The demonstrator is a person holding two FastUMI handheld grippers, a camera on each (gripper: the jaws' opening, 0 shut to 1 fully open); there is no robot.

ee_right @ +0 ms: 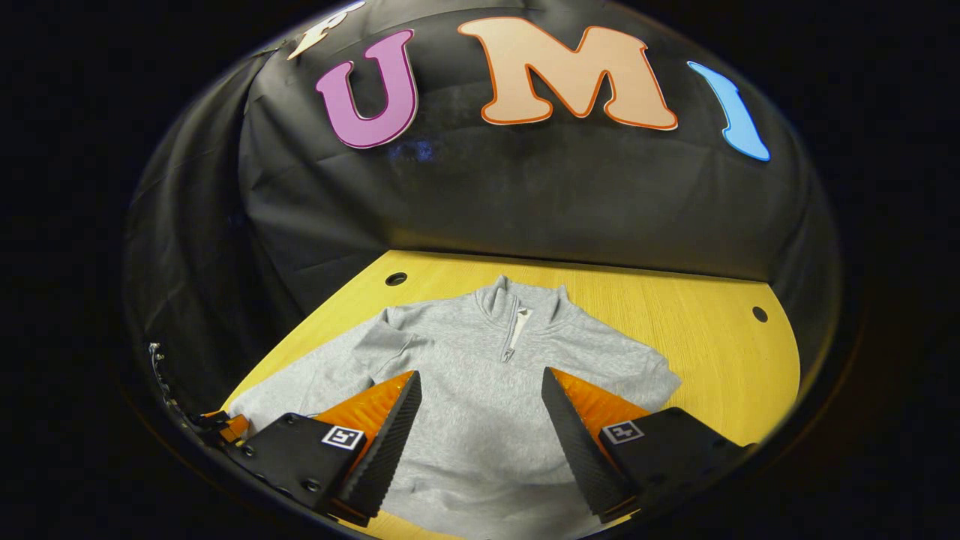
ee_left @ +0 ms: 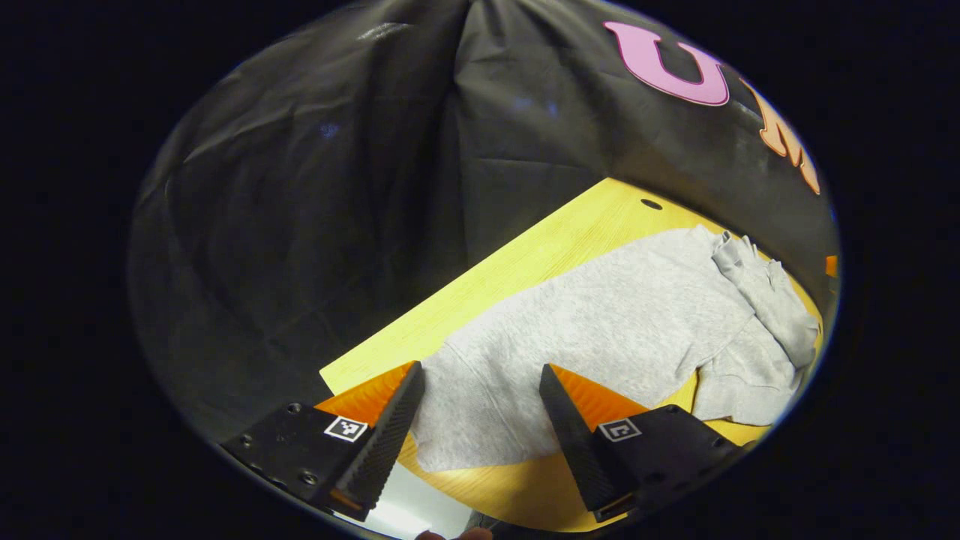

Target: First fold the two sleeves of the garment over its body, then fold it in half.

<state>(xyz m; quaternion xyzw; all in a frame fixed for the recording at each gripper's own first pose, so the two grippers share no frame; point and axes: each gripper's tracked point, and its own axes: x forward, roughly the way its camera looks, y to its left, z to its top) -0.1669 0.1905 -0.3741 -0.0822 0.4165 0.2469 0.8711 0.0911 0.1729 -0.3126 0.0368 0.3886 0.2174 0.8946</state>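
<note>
A light grey quarter-zip sweatshirt (ee_right: 480, 390) lies flat, front up, on the yellow wooden table (ee_right: 697, 337), with its collar (ee_right: 517, 300) toward the back wall. Its left sleeve (ee_right: 307, 386) stretches out to the table's left side. The right sleeve is short at the shoulder (ee_right: 649, 375); its end is hidden. My right gripper (ee_right: 481, 373) hangs open over the chest, holding nothing. My left gripper (ee_left: 481, 369) is open above the end of the outstretched sleeve (ee_left: 465, 412), its fingers apart from the cloth. A bunched grey part (ee_left: 765, 300) lies at the garment's far end.
The tabletop has round holes near its back corners (ee_right: 395, 279) (ee_right: 759, 313). Black cloth walls stand close behind and to the left. Bare wood lies right of the garment (ee_right: 735, 375). A bit of another gripper (ee_right: 219, 427) shows by the sleeve's end.
</note>
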